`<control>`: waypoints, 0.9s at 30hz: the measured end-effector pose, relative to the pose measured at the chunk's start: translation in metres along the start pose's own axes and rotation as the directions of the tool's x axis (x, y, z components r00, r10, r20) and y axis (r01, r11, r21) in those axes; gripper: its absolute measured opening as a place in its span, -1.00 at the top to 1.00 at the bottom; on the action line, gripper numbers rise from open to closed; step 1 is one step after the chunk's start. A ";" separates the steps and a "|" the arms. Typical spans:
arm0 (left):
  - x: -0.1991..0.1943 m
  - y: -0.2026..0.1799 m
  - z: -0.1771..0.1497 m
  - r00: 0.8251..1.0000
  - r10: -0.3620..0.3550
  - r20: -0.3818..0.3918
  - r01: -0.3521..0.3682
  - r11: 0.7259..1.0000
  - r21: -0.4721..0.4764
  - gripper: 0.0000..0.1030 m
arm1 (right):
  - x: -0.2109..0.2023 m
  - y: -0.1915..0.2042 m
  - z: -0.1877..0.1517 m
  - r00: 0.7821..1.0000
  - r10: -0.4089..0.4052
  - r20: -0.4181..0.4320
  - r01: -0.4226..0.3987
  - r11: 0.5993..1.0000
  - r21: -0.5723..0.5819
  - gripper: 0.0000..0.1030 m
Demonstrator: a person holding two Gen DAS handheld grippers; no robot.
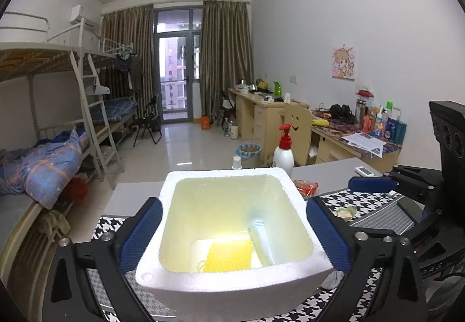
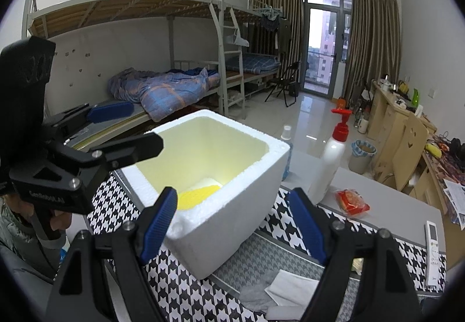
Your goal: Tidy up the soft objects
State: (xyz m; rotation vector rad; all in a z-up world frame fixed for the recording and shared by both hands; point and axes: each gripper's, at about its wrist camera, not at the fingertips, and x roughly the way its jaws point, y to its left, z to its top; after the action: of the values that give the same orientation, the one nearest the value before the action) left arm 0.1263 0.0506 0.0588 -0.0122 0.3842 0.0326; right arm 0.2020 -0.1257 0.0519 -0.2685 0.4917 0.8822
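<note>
Your left gripper (image 1: pixel 234 237) stood with its blue ribbed pads on either side of the white foam box (image 1: pixel 232 284), jaws spread wide. From the left wrist view I could not tell whether the pads touched the box walls or stood just clear of them, so call it released rather than gripping.

Your right gripper (image 2: pixel 232 230) was also released: its jaws gaped around the near corner of the box (image 2: pixel 232 220), the left pad just beside the rim, the right pad apart from the wall.

The box was a rounded-corner rectangular tub of beaded foam, open side up, with a smooth pale yellow interior. It sat on the houndstooth cloth (image 1: pixel 369 200), directly ahead of your left fingers, its long axis running away from that gripper.

On its floor, at the end nearest your left gripper, lay a yellow mesh sponge (image 1: pixel 229 256), flat, with a knitted, netted texture. Just to the right of it leaned a pale ribbed tube-shaped thing (image 1: pixel 260 237), its length running away from you and slightly leftward; what it was made of I could not tell.

Beyond the box's far right corner stood a white pump bottle (image 1: pixel 283 155) with a red head. To the right of your right gripper, a red snack packet (image 2: pixel 351 201) lay on the grey tabletop (image 2: pixel 392 206).
</note>
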 end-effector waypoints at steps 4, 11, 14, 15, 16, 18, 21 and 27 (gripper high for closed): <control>-0.005 -0.002 -0.001 1.000 0.004 0.013 -0.004 1.000 -0.008 -0.97 | -0.007 0.000 -0.003 1.000 -0.014 0.021 0.014 1.000 0.001 -0.69; -0.016 -0.005 -0.009 0.999 0.015 0.032 -0.014 0.999 -0.031 -0.98 | -0.019 -0.001 -0.010 0.997 -0.036 0.065 0.036 0.999 0.011 -0.74; -0.021 -0.008 -0.010 0.998 0.031 0.047 -0.030 0.999 -0.029 -0.98 | -0.024 -0.003 -0.016 0.995 -0.057 0.082 0.056 0.998 0.026 -0.74; -0.023 -0.010 -0.011 0.998 0.035 0.053 -0.033 0.999 -0.029 -0.98 | -0.025 -0.004 -0.017 0.994 -0.064 0.090 0.062 0.998 0.026 -0.74; -0.025 -0.011 -0.011 0.997 0.037 0.060 -0.036 0.999 -0.031 -0.98 | -0.027 -0.004 -0.018 0.993 -0.070 0.094 0.068 0.997 0.025 -0.74; -0.028 -0.015 -0.012 0.997 0.035 0.074 -0.033 0.999 -0.027 -0.98 | -0.029 -0.005 -0.021 0.992 -0.075 0.102 0.073 0.997 0.023 -0.74; -0.029 -0.023 -0.015 0.997 0.025 0.076 -0.024 1.000 -0.014 -0.98 | -0.033 -0.007 -0.025 0.989 -0.095 0.113 0.093 0.995 0.025 -0.75; -0.030 -0.034 -0.018 0.996 0.008 0.092 -0.008 1.000 0.006 -0.98 | -0.039 -0.014 -0.031 0.985 -0.119 0.125 0.115 0.993 0.041 -0.75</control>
State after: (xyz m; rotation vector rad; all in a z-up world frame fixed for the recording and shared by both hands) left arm 0.0930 0.0151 0.0534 -0.0031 0.2921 0.0396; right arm 0.1828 -0.1740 0.0457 -0.2072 0.3675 0.7703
